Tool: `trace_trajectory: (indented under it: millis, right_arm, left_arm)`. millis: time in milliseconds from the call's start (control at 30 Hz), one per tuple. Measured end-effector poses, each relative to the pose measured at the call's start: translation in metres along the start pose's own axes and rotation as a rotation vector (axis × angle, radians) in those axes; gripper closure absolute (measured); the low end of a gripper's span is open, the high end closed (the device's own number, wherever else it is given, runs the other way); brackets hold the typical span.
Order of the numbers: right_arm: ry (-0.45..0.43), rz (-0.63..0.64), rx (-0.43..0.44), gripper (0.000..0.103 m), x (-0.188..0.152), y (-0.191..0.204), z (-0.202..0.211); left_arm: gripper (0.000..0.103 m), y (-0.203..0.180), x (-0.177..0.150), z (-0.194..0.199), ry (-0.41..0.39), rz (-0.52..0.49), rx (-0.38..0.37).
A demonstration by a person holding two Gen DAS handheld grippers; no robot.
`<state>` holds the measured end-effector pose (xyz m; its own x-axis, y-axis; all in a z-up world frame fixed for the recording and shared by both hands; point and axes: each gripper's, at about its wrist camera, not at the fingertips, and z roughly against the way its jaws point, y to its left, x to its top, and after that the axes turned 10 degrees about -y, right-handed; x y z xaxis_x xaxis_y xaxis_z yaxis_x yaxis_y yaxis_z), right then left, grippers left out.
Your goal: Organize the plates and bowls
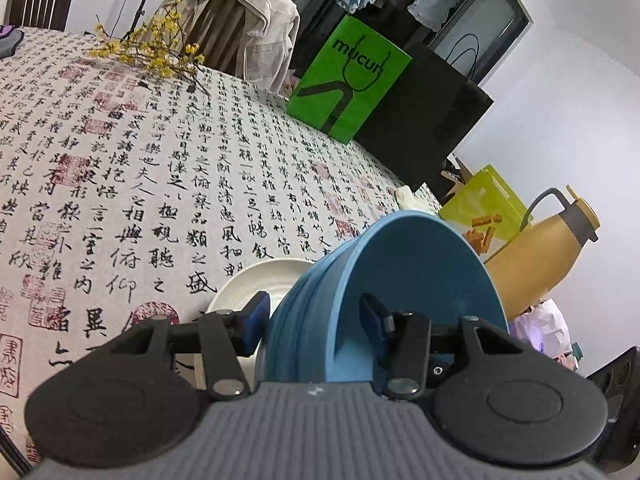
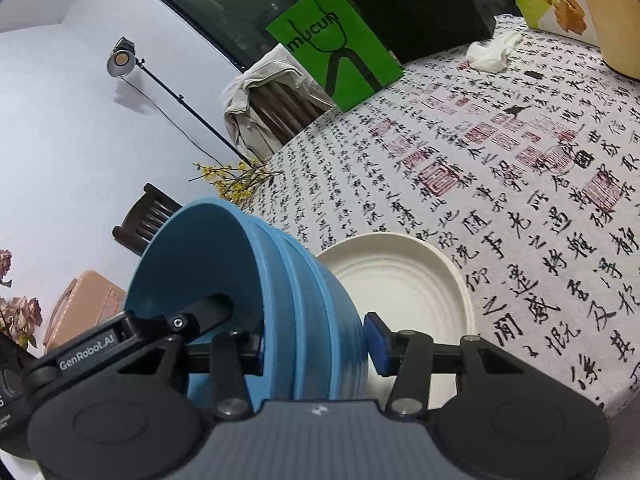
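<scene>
Gripping blue bowls [image 1: 384, 300] from opposite sides — left gripper [image 1: 316, 320] and right gripper [image 2: 316, 344] both angled downward, above white plate [image 2: 400, 280].

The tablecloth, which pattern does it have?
The tablecloth is pale with black calligraphy and red seal stamps, shown best in the left wrist view.

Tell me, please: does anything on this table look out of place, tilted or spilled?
Yes. The blue bowls, a nested stack, are tipped on edge above the white plate, held between the two hand-held grippers. A crumpled white cloth lies loose on the tablecloth at the far end. Nothing looks spilled or broken.
</scene>
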<state>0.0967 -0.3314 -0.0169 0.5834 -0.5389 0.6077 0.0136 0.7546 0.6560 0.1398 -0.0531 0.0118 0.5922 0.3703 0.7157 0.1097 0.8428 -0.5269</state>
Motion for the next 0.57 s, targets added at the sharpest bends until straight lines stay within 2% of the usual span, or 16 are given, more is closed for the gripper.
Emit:
trace_trajectory:
  millis: [567]
  right_arm:
    - [0.063,-0.014,-0.053,0.055,0.006,-0.020,-0.022]
  left_arm:
    - [0.052,0.011,-0.008,-0.033,0.108,0.040,0.014]
